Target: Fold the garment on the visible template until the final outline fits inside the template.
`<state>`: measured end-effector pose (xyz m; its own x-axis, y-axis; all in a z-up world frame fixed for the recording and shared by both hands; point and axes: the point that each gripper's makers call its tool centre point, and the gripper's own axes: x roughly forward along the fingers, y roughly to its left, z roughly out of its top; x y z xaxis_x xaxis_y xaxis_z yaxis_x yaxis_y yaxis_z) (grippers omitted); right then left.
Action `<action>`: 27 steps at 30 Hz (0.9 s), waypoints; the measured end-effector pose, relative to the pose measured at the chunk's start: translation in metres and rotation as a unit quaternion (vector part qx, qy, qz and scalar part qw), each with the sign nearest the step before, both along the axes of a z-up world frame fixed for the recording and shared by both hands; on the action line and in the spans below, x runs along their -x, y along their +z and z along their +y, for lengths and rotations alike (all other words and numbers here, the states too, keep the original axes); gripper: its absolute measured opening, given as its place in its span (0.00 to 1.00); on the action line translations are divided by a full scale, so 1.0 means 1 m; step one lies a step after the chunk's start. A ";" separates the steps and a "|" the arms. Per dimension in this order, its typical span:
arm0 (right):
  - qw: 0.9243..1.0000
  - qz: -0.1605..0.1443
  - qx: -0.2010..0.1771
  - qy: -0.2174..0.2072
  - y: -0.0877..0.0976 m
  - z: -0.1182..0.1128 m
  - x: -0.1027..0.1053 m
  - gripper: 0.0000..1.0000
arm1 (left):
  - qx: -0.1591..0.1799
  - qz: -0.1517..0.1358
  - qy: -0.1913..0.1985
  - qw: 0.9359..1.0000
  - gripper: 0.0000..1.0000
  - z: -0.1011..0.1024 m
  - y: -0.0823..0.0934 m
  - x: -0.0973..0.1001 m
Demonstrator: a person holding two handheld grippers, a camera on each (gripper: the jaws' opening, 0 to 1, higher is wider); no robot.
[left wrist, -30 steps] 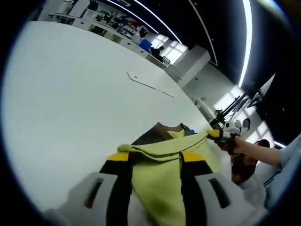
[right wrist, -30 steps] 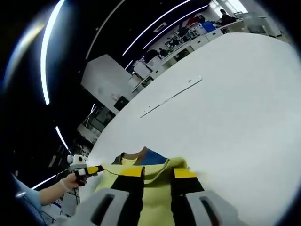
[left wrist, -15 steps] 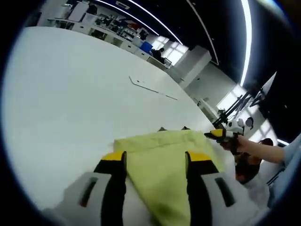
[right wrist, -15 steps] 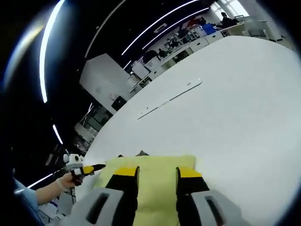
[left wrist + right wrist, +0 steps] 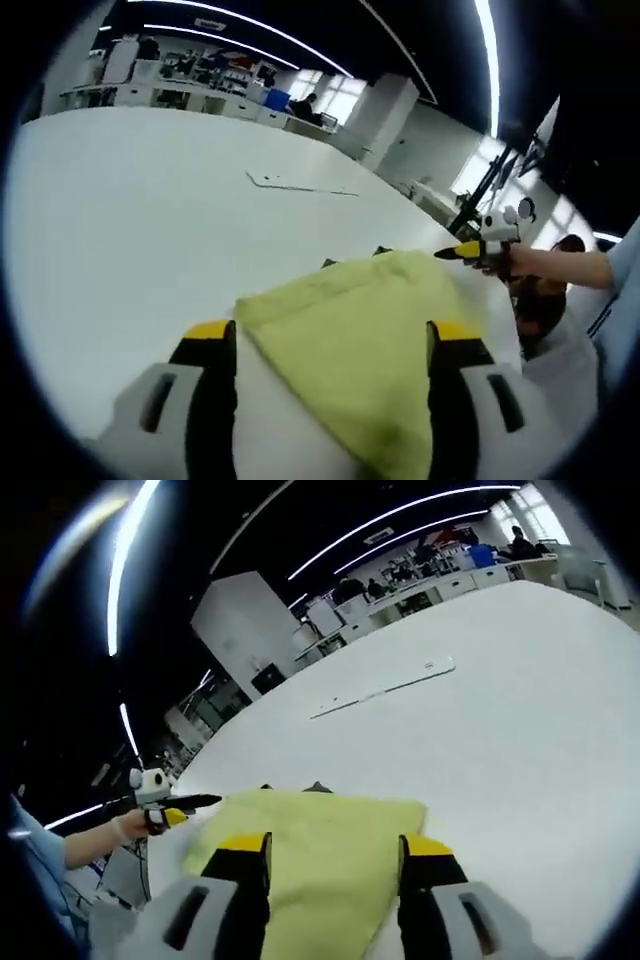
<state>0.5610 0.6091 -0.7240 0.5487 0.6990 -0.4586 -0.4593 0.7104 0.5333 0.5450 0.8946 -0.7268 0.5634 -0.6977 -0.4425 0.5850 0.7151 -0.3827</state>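
Yellow-green cloth, the garment (image 5: 365, 330), is seen in the left gripper view lying folded on the white table (image 5: 130, 220), its near part spread between the two jaws of the left gripper (image 5: 333, 340), whose yellow-tipped black jaws are held wide apart and are closed on nothing. A dark corner of fabric is just visible at the garment's far edge. Beyond the garment, a thin pale template line (image 5: 295, 186) is marked on the table surface, well apart from the cloth. At the right of this view the right gripper (image 5: 470, 250) is held by a hand (image 5: 525, 265) just beside the garment's far corner; whether its jaws are open cannot be told there. In the right gripper view, the garment (image 5: 320, 835) is again seen flat on the table (image 5: 520, 710) between that gripper's (image 5: 335, 855) spread jaws, which grasp nothing. The left gripper (image 5: 185, 802) is seen at the left, held by a hand (image 5: 125, 828) near the garment's edge. The template line (image 5: 385, 690) is seen farther off.
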 end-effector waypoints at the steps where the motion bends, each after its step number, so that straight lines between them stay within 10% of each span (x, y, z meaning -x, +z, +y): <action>1: 1.000 0.001 0.004 0.002 -0.001 -0.001 0.002 0.54 | -0.001 -0.003 -0.006 1.000 0.83 -0.001 0.002 0.002; 13: 0.996 -0.051 0.046 0.053 0.009 0.002 0.018 0.85 | -0.048 -0.036 -0.075 0.995 0.97 -0.006 0.012 0.026; 27: 0.986 -0.073 0.101 0.108 0.007 -0.005 0.052 0.99 | -0.075 -0.030 -0.116 0.990 0.95 0.011 0.012 0.067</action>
